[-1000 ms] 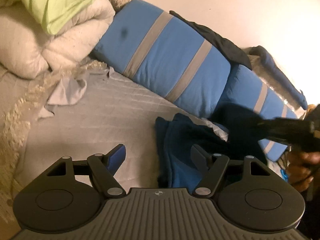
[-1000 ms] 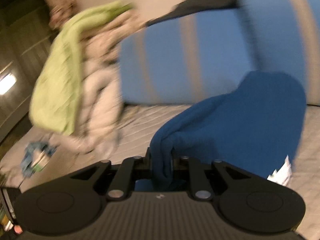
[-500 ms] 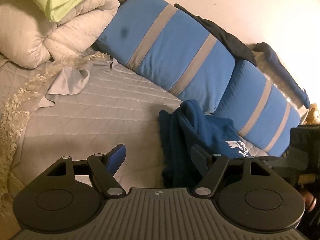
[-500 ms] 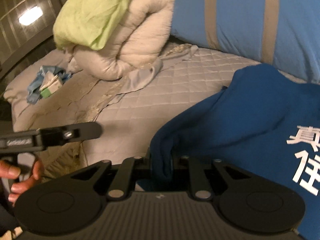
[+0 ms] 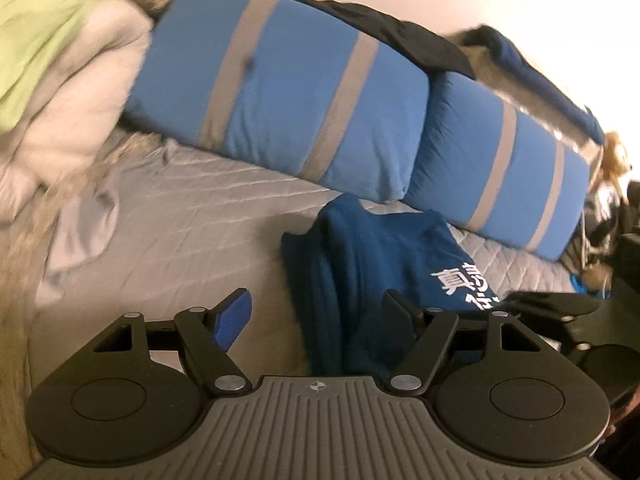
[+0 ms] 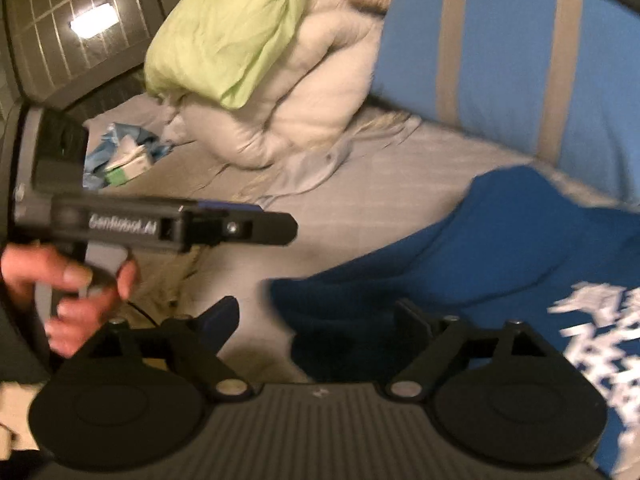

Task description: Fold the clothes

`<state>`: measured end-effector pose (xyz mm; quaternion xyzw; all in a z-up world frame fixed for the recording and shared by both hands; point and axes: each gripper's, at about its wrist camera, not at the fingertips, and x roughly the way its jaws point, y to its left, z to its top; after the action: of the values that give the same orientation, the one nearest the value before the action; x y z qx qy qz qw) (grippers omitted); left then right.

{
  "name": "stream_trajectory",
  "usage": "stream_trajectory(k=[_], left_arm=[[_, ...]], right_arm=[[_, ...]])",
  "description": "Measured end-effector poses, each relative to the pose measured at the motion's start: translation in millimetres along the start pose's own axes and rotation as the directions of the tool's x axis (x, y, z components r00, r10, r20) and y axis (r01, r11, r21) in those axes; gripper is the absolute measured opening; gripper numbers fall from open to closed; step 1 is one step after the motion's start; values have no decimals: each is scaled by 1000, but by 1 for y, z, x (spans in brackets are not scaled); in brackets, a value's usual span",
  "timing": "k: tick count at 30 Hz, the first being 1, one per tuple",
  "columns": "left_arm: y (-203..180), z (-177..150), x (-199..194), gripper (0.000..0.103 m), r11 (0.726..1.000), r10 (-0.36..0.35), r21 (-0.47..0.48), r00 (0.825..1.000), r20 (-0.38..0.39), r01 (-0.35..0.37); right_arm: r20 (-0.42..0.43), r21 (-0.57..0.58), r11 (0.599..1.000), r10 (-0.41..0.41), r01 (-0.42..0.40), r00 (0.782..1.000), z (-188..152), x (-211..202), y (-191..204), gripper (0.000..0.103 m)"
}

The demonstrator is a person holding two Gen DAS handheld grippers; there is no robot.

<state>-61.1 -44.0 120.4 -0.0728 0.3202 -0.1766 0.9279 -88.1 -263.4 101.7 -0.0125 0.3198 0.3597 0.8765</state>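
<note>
- Dark blue sweatshirt [image 5: 372, 264] lies crumpled on the grey quilted bed cover [image 5: 200, 216], with white printed characters [image 5: 464, 284] on its upper face; several folds bunch along its near left edge.
- In the right wrist view the same garment [image 6: 500, 248] fills the lower right, the white print blurred.
- It sits just in front of two light blue pillows with grey stripes [image 5: 288, 92], which lean along the wall.
- Left gripper [image 5: 316, 316] hangs low over the bed with its jaws spread wide and nothing between them; the blue-padded left finger [image 5: 232, 318] is over bare cover, the right finger over the sweatshirt's folded edge.
- Right gripper [image 6: 316, 320] is also released, jaws wide apart, with the garment's near corner lying between and under the fingers but not pinched.
- From the right wrist view the left tool's body juts in from the left, held by a hand [image 6: 68, 288] curled round its grip.
- White duvet [image 6: 304, 92] with a light green cloth [image 6: 236, 28] on top is heaped at the far left of the bed, well apart from the sweatshirt.
</note>
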Motion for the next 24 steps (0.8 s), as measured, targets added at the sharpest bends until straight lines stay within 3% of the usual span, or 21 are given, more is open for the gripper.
stream_trajectory(k=[3, 8, 12, 20, 24], left_arm=[[-5, 13, 16, 72, 999, -6, 41, 999, -37, 7], [-4, 14, 56, 72, 999, 5, 51, 991, -132, 2], [10, 0, 75, 72, 999, -14, -37, 986, -164, 8], [36, -1, 59, 71, 967, -125, -236, 987, -101, 98], [29, 6, 56, 69, 942, -241, -258, 968, -75, 214]], right_arm=[[65, 12, 997, -78, 78, 995, -4, -24, -18, 102], [101, 117, 973, -212, 200, 972, -16, -48, -64, 103], [89, 221, 939, -290, 265, 953, -29, -56, -95, 103], [37, 381, 868, -358, 318, 933, -49, -60, -128, 103], [32, 447, 841, -355, 304, 934, -52, -64, -137, 103]])
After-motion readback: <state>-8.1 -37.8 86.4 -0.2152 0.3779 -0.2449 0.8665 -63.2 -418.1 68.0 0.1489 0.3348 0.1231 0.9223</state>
